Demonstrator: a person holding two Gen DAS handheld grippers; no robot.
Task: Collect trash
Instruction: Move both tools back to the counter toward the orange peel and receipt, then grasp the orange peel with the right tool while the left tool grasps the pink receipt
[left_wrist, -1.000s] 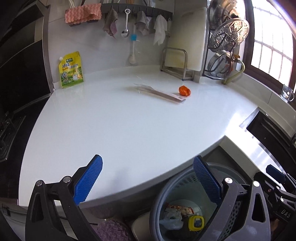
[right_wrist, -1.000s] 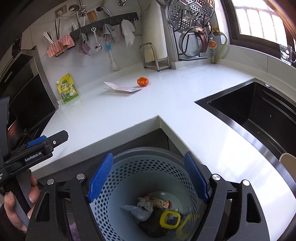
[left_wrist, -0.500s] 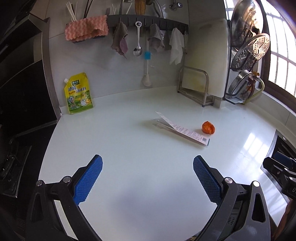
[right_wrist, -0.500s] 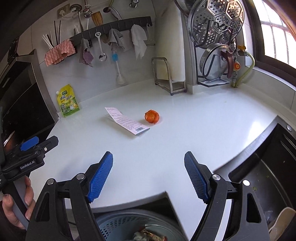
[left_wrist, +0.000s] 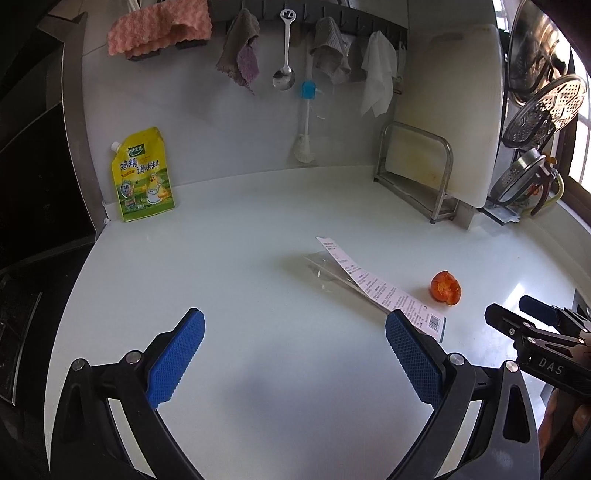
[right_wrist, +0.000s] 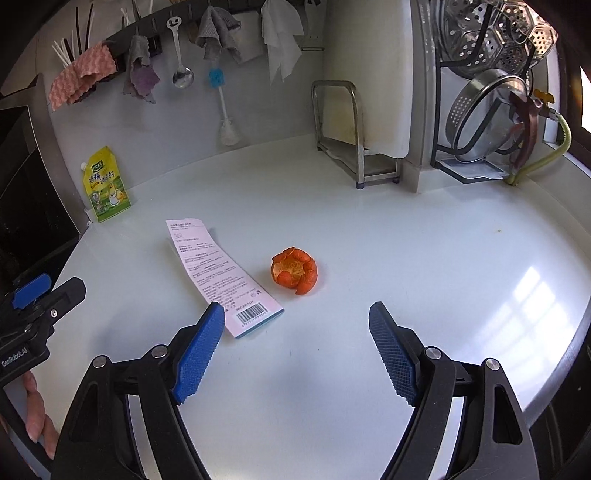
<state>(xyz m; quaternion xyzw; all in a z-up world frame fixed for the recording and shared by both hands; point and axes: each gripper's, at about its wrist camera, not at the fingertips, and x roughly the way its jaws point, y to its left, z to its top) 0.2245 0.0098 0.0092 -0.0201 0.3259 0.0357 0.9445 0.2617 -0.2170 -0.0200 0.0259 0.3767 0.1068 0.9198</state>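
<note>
Hovering with right gripper (right_wrist: 295, 343) jaws spread, empty, near orange peel (right_wrist: 294, 272) mid-worktop (right_wrist: 406, 240); risking crushing the curled peel or snagging the receipt (right_wrist: 218, 273) beside it.

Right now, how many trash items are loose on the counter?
2. A paper receipt lies mid-counter, and an orange peel sits just right of it, apart. Nothing else loose shows, though the near counter edge is hidden.

A white counter (right_wrist: 369, 229) carries little — a long receipt (right_wrist: 218, 269) with an orange peel (right_wrist: 294, 271) just beside it, apart. At the back: a yellow pouch (right_wrist: 105, 186), a metal rack (right_wrist: 354, 147), a lid stand (right_wrist: 472, 168).
</note>
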